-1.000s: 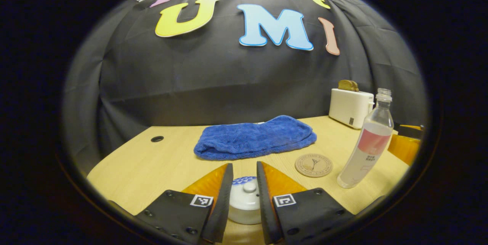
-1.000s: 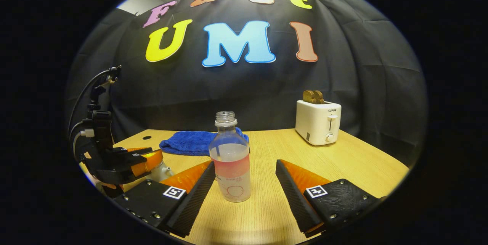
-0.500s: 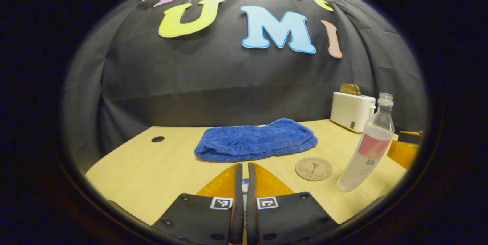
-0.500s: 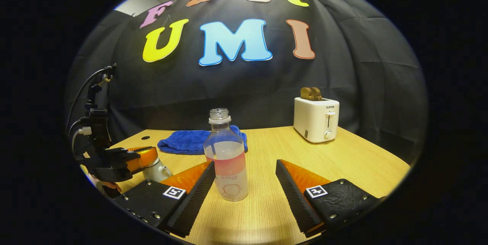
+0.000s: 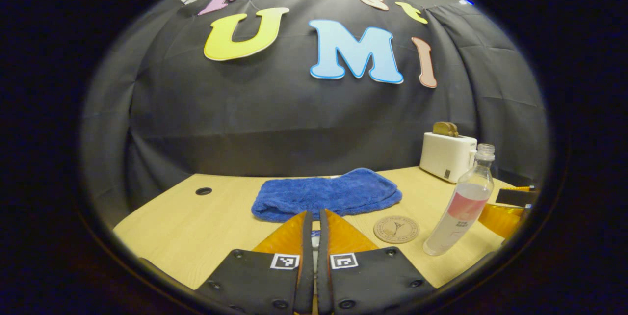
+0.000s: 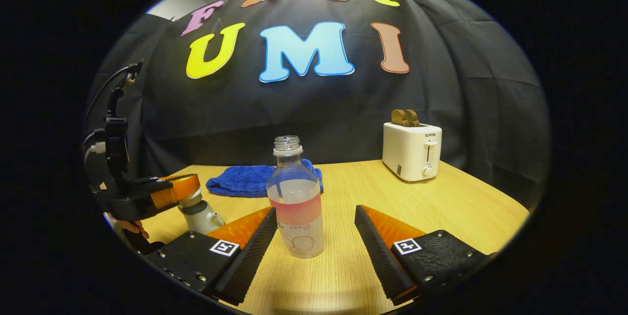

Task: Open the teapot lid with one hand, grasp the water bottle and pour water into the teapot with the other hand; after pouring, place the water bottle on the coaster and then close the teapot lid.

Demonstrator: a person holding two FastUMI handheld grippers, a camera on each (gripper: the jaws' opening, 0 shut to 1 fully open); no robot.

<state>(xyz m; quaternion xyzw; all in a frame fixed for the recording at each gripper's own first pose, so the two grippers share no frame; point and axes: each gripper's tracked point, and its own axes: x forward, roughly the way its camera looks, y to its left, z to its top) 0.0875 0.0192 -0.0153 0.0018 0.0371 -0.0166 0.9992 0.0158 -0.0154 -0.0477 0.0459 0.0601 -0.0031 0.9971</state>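
Lifted since 1 s ago, my left jaws pinch the teapot lid [image 6: 189,196]; right jaws spread around the water bottle [image 6: 296,205]; pouring remains.

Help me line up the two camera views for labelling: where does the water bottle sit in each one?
Left gripper view: the water bottle stands at the right, just right of the coaster.
Right gripper view: it stands at centre, between the open fingers of the right gripper, untouched.
Shared landmark: the white toaster stands behind the bottle, by the wall, in both views.
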